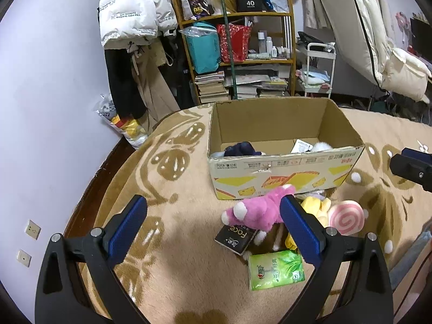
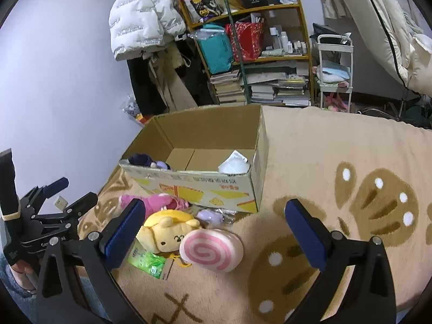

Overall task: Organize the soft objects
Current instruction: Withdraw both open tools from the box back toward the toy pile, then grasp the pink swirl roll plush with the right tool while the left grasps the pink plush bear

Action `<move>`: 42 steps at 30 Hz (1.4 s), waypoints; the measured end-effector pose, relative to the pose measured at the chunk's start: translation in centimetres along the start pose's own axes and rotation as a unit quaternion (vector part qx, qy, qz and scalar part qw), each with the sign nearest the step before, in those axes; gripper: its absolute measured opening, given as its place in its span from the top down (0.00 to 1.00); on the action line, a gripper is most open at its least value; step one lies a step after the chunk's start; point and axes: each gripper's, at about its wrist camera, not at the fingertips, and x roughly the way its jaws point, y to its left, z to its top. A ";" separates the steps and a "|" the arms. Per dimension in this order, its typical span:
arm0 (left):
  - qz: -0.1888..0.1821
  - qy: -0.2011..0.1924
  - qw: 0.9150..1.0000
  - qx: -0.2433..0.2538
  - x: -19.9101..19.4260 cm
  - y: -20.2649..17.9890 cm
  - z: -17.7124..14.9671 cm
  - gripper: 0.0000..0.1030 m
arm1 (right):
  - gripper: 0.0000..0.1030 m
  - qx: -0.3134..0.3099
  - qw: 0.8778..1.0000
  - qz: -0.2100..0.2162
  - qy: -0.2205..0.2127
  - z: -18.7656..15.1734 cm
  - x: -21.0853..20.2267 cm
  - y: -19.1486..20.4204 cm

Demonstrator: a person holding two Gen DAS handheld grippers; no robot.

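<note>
Beige fleece blanket [image 1: 189, 283] with brown paw prints covers the bed. On it stands an open cardboard box [image 1: 283, 170], holding a dark plush [image 1: 243, 148] at one end and a white soft item [image 1: 321, 145] at the other. Just before the box lie a pink plush [image 1: 259, 208], a yellow plush [image 2: 167, 232], a pink spiral cushion [image 2: 210, 251] and a green packet [image 1: 275, 270]. Left tongs [image 1: 213, 229] and right tongs [image 2: 213, 235] are both spread wide, pinching nothing, above the heap.
</note>
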 end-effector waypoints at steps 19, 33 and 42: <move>-0.020 0.053 0.998 0.012 3.4 -0.8 -0.8 0.05 | 0.00 -0.045 0.995 -0.058 0.063 -1.3 3.6 1.2; -0.029 0.065 0.997 0.043 5.9 -2.3 -1.2 0.05 | 0.00 -0.032 0.988 -0.072 0.136 -2.4 7.2 0.2; -0.064 0.069 0.994 0.051 7.3 -3.1 -1.0 0.05 | 0.00 -0.046 0.979 -0.076 0.185 -3.4 9.3 0.3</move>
